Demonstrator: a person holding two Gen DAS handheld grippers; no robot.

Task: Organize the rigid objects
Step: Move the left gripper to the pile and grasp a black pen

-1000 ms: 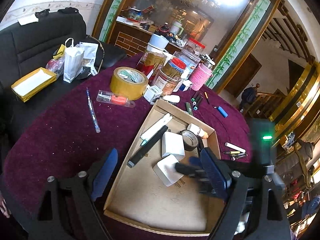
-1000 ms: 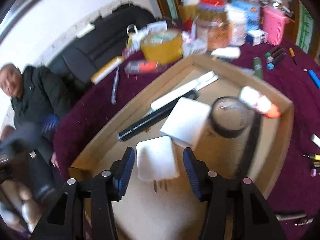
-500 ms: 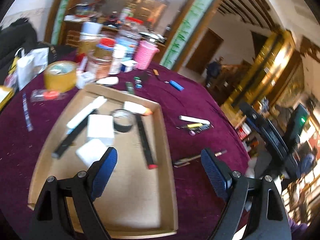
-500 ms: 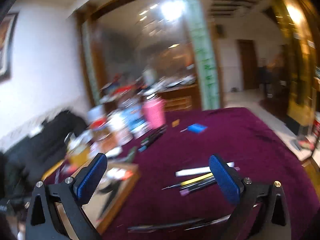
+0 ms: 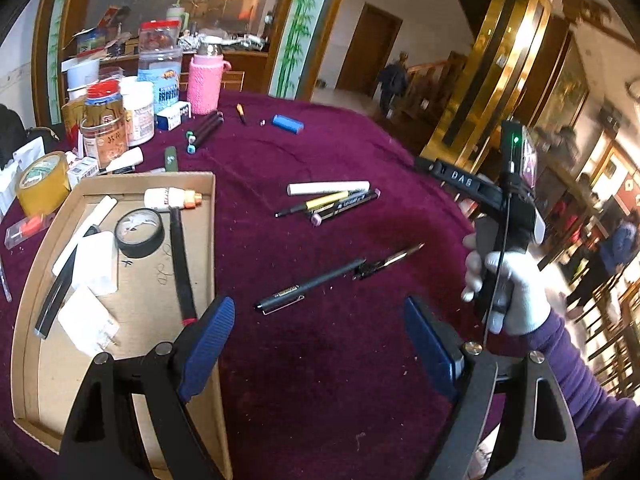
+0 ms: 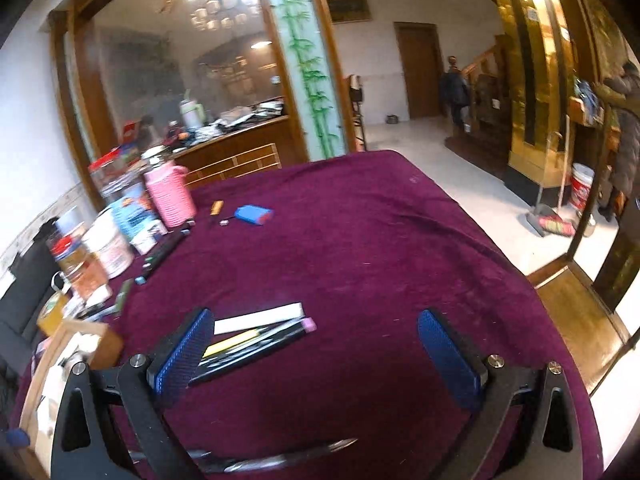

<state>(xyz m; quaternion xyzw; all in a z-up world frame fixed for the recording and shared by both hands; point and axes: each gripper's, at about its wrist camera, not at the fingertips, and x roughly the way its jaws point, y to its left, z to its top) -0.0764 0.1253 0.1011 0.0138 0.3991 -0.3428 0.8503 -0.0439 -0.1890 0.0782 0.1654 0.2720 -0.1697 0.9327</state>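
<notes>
On the purple table (image 5: 320, 152), the cardboard tray (image 5: 210, 216) sits at nine o'clock in the left wrist view, already holding a tape roll (image 5: 139, 227), a glue bottle (image 5: 170, 199) and white blocks. Loose pens lie outside it: a black pen (image 5: 304, 286) at about twelve o'clock just beyond the left hand-held gripper (image 5: 318, 330), and a cluster of pens (image 5: 332, 200) with a white stick farther off. Both tools are empty. The left hand-held gripper stands wide apart over bare cloth; the right hand-held gripper (image 6: 320, 350) has just been opening to its widest, nothing between its jaws, with the pen cluster (image 6: 256, 336) at ten o'clock, touching its left pad. Likely risk: that pad could shove the thin pens sideways or catch several at once, and round pens may roll off the cloth edge if nudged
</notes>
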